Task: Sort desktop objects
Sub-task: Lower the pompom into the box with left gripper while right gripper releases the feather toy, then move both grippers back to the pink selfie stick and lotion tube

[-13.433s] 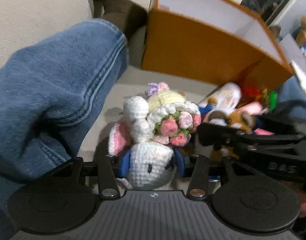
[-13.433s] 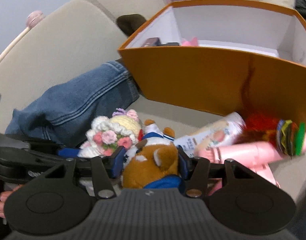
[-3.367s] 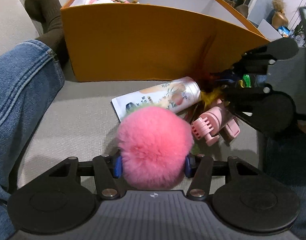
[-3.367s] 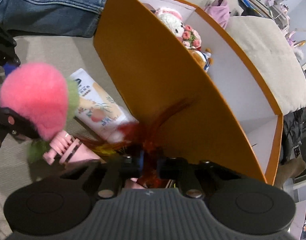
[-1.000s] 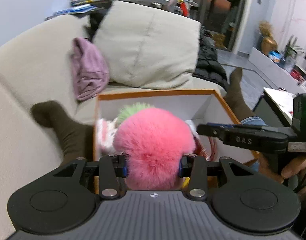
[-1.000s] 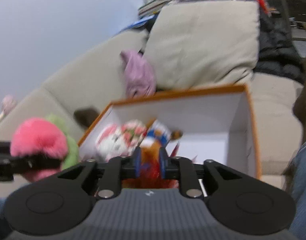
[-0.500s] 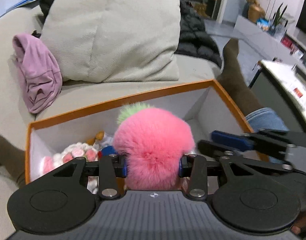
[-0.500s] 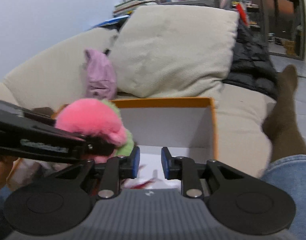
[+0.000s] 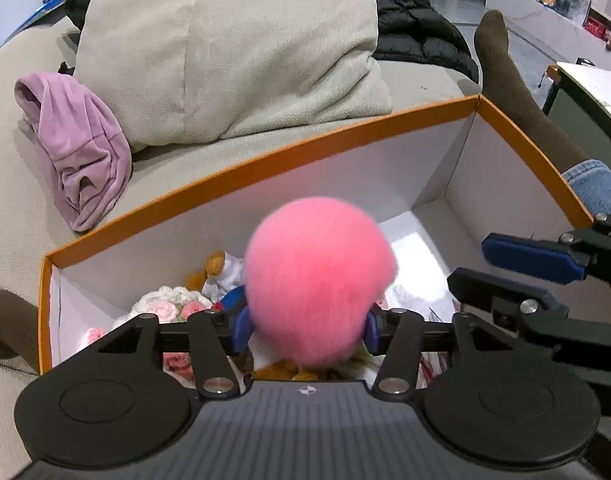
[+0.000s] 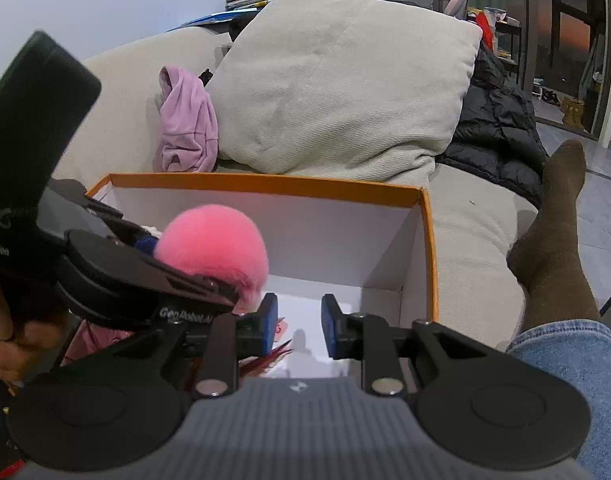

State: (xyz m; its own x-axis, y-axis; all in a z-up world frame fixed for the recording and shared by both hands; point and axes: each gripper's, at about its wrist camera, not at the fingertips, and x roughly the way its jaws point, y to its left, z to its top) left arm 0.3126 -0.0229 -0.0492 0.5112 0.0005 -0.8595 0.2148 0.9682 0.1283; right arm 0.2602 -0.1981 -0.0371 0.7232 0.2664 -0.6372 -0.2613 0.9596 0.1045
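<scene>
An orange box with white inner walls sits on the sofa; it also shows in the right wrist view. My left gripper is over the box, its blue pads wide apart. A fluffy pink pompom sits between them, blurred; whether the pads still touch it I cannot tell. The pompom also shows in the right wrist view. My right gripper is open and empty above the box's right half. A crocheted sheep with pink flowers and a brown bear toy lie inside at the left, red feathers below.
A beige cushion and a purple garment lie behind the box. A black jacket is at the back right. The person's leg in a brown sock and jeans lies right of the box.
The left gripper's pads have spread apart around the pompom, which now looks blurred and slightly shifted. The right gripper let go of the red feather item and opened wider.
</scene>
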